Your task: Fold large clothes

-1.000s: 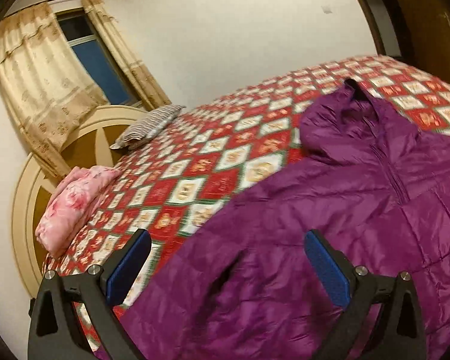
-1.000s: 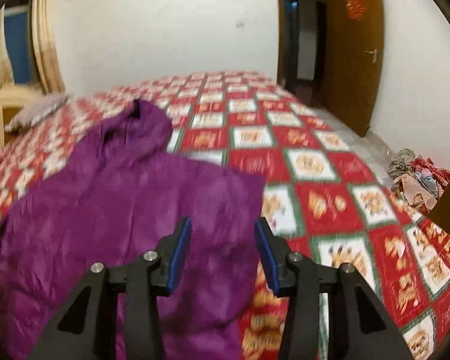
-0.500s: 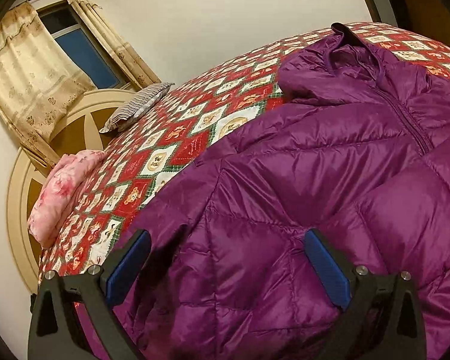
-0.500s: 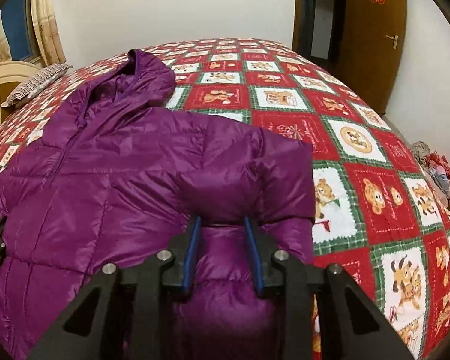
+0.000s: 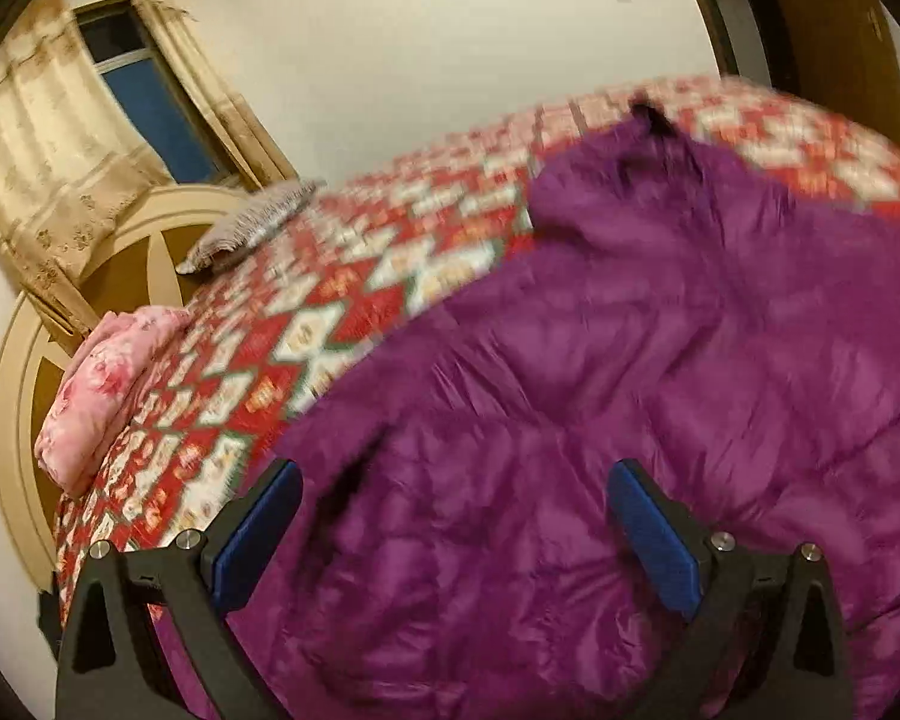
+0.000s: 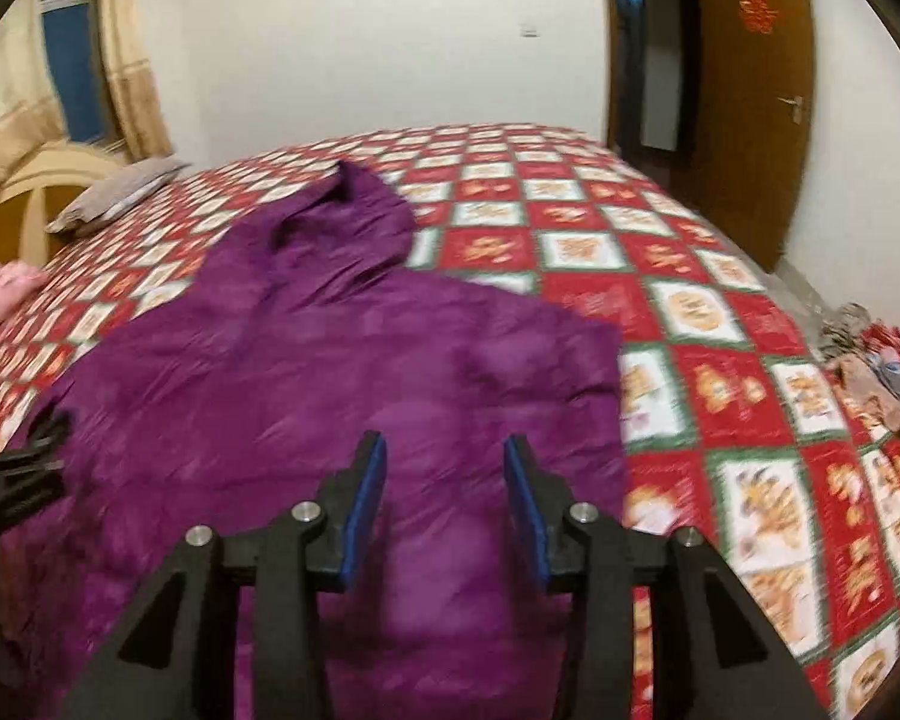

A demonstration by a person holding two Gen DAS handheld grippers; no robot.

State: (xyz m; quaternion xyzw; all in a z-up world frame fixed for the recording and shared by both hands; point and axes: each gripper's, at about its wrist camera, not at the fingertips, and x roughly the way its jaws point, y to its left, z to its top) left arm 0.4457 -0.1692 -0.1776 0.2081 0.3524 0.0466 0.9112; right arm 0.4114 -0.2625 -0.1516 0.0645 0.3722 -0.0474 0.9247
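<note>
A purple hooded puffer jacket [image 5: 630, 360] lies spread on the bed, hood [image 6: 342, 222] toward the far wall. My left gripper [image 5: 450, 534] hangs wide open over the jacket's left side, and nothing touches its blue pads. It also shows at the left edge of the right wrist view as the left gripper [image 6: 12, 474]. My right gripper [image 6: 444, 504] hovers over the jacket [image 6: 330, 360] near its right edge. Its jaws are opening, and the fabric lies below them without being pinched. Both views are blurred by motion.
The bed carries a red, white and green patterned cover [image 6: 720, 360]. A striped pillow [image 5: 246, 225] and a folded pink quilt [image 5: 108, 384] lie by the round headboard [image 5: 18, 420]. A wooden door [image 6: 750, 120] and a heap of clothes [image 6: 870, 360] on the floor are at right.
Half a second ago the right jaws stood narrow around a puffed fold of the jacket; now they are wider and the fabric lies flat below. The left gripper stays wide open.
</note>
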